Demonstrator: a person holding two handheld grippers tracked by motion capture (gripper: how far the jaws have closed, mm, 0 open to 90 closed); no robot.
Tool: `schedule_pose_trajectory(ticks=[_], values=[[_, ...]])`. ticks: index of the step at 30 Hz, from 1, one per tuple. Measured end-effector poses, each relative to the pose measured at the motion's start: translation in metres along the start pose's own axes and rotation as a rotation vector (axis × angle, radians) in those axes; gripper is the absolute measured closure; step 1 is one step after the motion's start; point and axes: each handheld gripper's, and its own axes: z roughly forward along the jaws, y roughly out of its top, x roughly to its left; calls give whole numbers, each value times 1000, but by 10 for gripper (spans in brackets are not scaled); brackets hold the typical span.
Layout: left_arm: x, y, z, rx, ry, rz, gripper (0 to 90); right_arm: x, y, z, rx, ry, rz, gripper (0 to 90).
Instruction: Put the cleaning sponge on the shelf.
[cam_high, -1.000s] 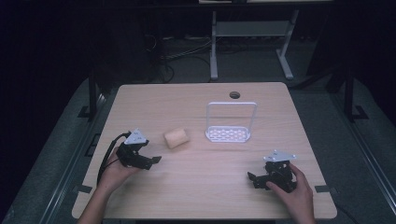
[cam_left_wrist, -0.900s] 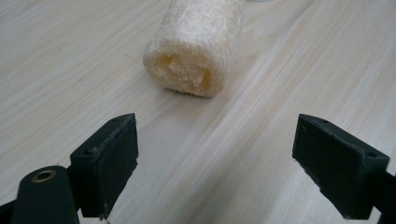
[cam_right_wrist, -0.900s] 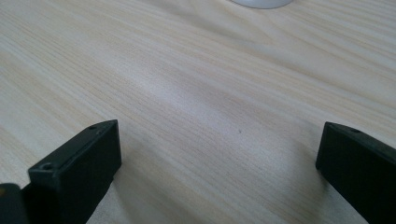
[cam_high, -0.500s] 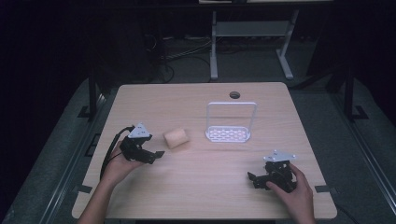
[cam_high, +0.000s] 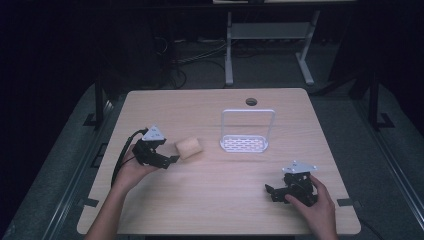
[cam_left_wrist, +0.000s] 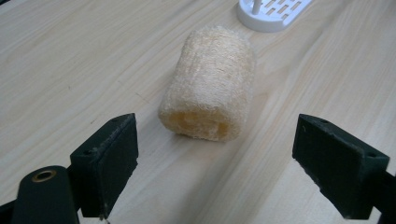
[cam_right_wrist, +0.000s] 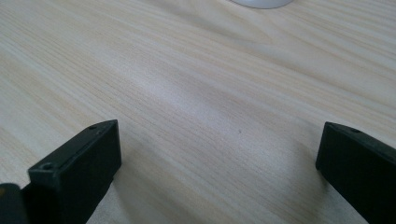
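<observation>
Tan and rough, the loofah sponge (cam_high: 189, 148) lies on its side on the wooden tabletop (cam_high: 210, 200), left of the middle of the high view. The left claw (cam_high: 167, 159) sits just beside it, jaws wide apart, not touching it. In the left gripper view the loofah sponge (cam_left_wrist: 210, 84) lies just ahead of the gap between the jaws. A white rack (cam_high: 245, 143) stands near the middle. The right claw (cam_high: 269, 192) rests at the lower right, jaws wide apart, holding nothing. No writing can be read anywhere.
</observation>
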Motion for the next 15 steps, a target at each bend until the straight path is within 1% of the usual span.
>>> schedule_pose_trajectory(ticks=[5,10,11,13,14,15], values=[[2,7,2,-2,6,6,139,0,0,0,0,0,0,0],[4,15,5,-1,-11,11,139,0,0,0,0,0,0,0],[4,17,5,0,-13,19,139,0,0,0,0,0,0,0],[5,20,7,-9,-17,21,139,0,0,0,0,0,0,0],[5,21,8,-9,-25,15,139,0,0,0,0,0,0,0],[5,23,9,-9,-24,24,139,0,0,0,0,0,0,0]])
